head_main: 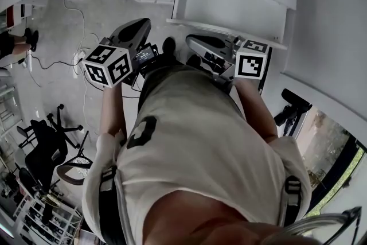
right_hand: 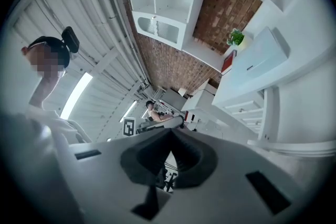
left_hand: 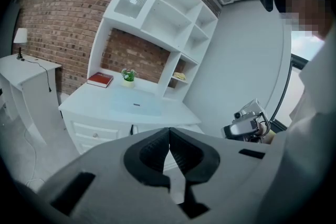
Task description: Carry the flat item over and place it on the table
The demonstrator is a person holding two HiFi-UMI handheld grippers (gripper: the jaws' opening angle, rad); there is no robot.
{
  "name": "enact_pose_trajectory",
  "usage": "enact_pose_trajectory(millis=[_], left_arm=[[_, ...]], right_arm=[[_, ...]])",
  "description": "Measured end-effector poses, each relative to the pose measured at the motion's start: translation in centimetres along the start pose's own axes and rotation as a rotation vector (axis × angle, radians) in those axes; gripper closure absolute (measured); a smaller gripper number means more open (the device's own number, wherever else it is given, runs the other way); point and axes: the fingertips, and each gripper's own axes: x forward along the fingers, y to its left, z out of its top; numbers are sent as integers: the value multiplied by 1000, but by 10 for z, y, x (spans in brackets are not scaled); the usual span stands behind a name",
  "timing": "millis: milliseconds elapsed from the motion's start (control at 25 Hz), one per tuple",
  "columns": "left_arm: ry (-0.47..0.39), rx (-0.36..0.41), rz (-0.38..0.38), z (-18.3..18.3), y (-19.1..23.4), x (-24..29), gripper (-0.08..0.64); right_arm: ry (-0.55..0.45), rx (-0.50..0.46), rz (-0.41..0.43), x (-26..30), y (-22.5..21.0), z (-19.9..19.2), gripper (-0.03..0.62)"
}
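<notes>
The flat item [left_hand: 135,103] — a pale blue slab with a small dark mark near its front edge — lies flat on the white surface [left_hand: 89,98], near the middle of the top, under the open shelf unit [left_hand: 160,16]. Nothing rests on it and neither claw touches it. A red book [left_hand: 100,79] and a potted plant [left_hand: 128,75] sit behind it toward the brick wall [left_hand: 63,13], apart from it, so the slab has bare top around it and looks free to be slid or lifted.

The left claw [left_hand: 169,139] is clenched on nothing: its dark pads meet along one line, and it looks toward the surface from well away. The right claw [right_hand: 170,140] is likewise clenched and empty, rolled so that the surface appears tipped at the right of its view. In the head view both are held close in front of the person's body, side by side, facing the surface — probably an approach posture. I cannot tell whether the item awaits pickup or is already set down. With both claws empty and well apart from it, I judge that no carrying is under way.
</notes>
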Motion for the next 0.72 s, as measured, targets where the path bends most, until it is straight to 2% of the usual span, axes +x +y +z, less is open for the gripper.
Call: enact_pose_trajectory(millis=[240,440,720], left_arm=[[-3,16,-15,3,11,1,540],[11,15,-25,5,38,0,540],[8,17,-43,29,83,5,540]], right_arm=[[14,-8,-24,18,-3,3,581],[2,-31,-77,41,-12,21,581],[-1,-30,-129,75,-25,43,581]])
